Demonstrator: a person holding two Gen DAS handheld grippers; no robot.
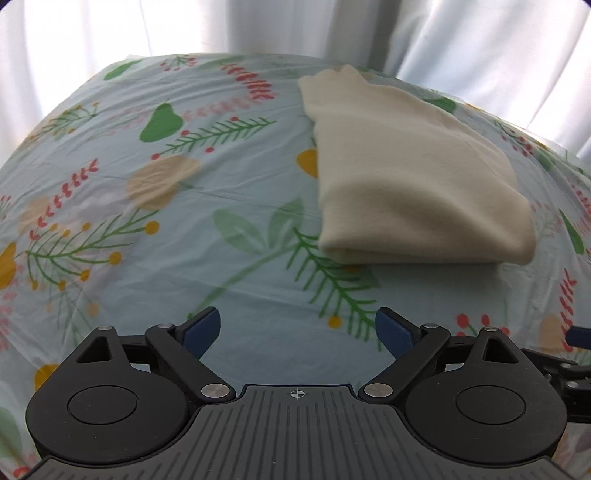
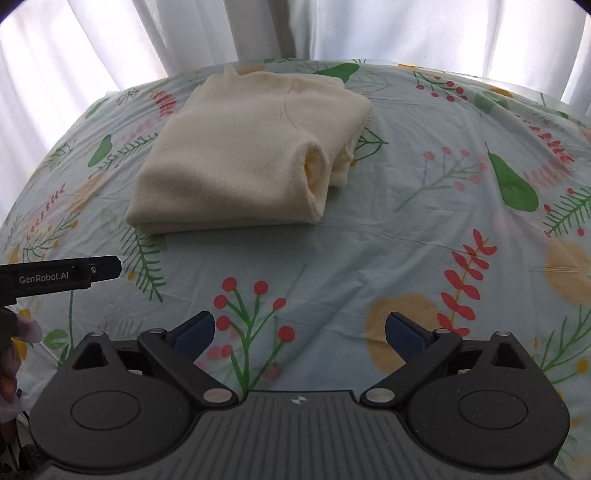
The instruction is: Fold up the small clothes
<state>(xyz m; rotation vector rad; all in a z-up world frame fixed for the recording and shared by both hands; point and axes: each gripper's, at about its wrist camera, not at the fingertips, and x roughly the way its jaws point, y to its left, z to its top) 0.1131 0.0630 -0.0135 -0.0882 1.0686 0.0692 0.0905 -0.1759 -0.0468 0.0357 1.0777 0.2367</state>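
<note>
Cream sweater [image 2: 236, 155]: folded, lying on floral sheet [image 2: 406, 236].
Left hand-held gripper [image 1: 297, 334]: wide, holding nothing, short of sweater.
Right hand-held gripper [image 2: 300, 332]: wide, holding nothing.

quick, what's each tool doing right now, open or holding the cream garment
Left tool: open, holding nothing, short of the folded cream garment.
Right tool: open, holding nothing, also short of it.

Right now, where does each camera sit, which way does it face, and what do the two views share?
Left wrist: on the left gripper, facing forward over the floral sheet; cream folded garment ahead-right; own open fingers show.
Right wrist: on the right gripper, garment ahead-left; own open fingers, left gripper's body and hand at left edge.
Shared: garment, sheet, white curtain.
</note>
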